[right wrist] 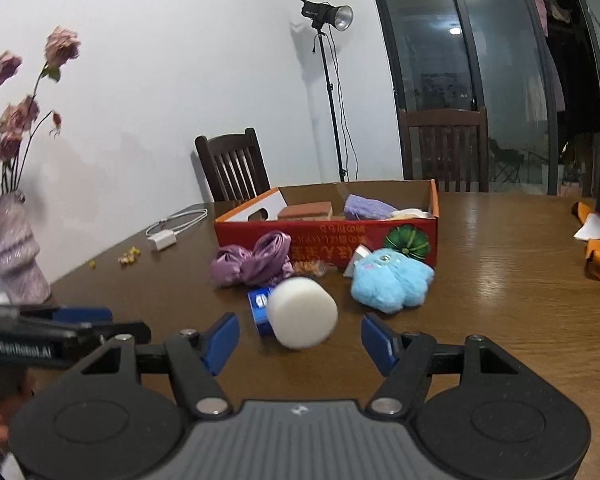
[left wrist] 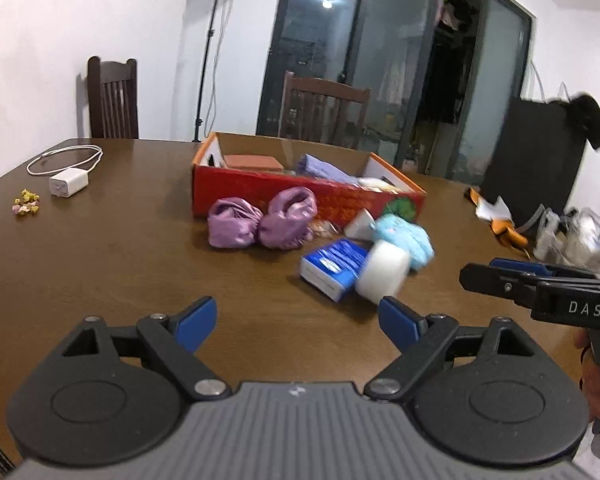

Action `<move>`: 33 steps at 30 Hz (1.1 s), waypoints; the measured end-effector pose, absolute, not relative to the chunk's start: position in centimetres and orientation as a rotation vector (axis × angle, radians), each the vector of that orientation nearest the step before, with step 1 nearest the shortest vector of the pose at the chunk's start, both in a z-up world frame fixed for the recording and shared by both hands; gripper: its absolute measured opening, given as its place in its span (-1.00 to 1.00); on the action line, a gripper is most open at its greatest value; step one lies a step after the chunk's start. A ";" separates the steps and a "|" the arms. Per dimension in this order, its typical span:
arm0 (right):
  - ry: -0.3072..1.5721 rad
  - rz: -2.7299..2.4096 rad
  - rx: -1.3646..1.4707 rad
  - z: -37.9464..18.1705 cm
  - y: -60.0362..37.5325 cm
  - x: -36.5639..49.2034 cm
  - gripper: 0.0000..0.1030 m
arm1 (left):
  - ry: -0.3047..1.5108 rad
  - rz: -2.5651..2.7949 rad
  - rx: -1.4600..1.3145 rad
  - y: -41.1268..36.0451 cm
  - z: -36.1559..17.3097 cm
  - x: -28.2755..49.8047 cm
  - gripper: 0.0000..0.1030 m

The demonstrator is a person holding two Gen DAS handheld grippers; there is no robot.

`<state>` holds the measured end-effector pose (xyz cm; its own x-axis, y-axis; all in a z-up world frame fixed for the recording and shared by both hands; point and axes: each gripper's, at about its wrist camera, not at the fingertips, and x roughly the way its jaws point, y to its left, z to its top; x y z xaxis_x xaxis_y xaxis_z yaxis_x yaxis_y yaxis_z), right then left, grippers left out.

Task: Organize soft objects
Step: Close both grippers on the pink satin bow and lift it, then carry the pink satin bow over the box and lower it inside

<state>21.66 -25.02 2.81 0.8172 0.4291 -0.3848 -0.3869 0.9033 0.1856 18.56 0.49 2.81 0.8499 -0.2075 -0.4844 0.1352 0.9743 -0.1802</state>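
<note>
- I see my left gripper [left wrist: 296,322] low over a brown wooden table [left wrist: 120,260], its blue-tipped jaws spread wide with nothing between them.
- My right gripper [right wrist: 298,340] is likewise spread wide and empty; in the left wrist view it appears at 3 o'clock.
- A white foam cylinder [right wrist: 302,312] lies on its side just ahead of the right gripper, at 12 o'clock, resting against a blue packet [right wrist: 260,308].
- A fluffy light-blue plush toy [right wrist: 392,280] sits at 1 o'clock, just in front of the red cardboard box [right wrist: 328,236].
- A purple satin bundle [right wrist: 252,264] lies at 11 o'clock, also near the box front.
- Inside the box I make out a brown block [right wrist: 306,211], a lilac fabric item [right wrist: 368,206] and something pale that I cannot identify.
- A white charger with cable [left wrist: 69,183] rests at 10 o'clock in the left view.
- A vase of pink flowers [right wrist: 10,256] stands at 9 o'clock in the right view.
</note>
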 end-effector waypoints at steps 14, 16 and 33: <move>0.581 0.488 0.011 2.3 -15.7 39.3 -0.25 | 0.613 -0.188 -0.235 6.2 0.7 36.3 -0.10; 0.631 0.500 0.007 1.1 -14.9 40.7 -0.42 | 0.641 -0.220 -0.265 6.4 -0.7 36.9 -0.37; 0.619 0.519 -0.134 -1.2 -12.6 41.0 -0.81 | 0.669 -0.253 -0.303 6.3 -2.0 37.1 -0.55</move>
<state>40.97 -12.61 -1.19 0.6914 0.4238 -0.5851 -0.5021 0.8642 0.0327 37.12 6.30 -2.00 0.7571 -0.3249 -0.5668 0.1321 0.9258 -0.3542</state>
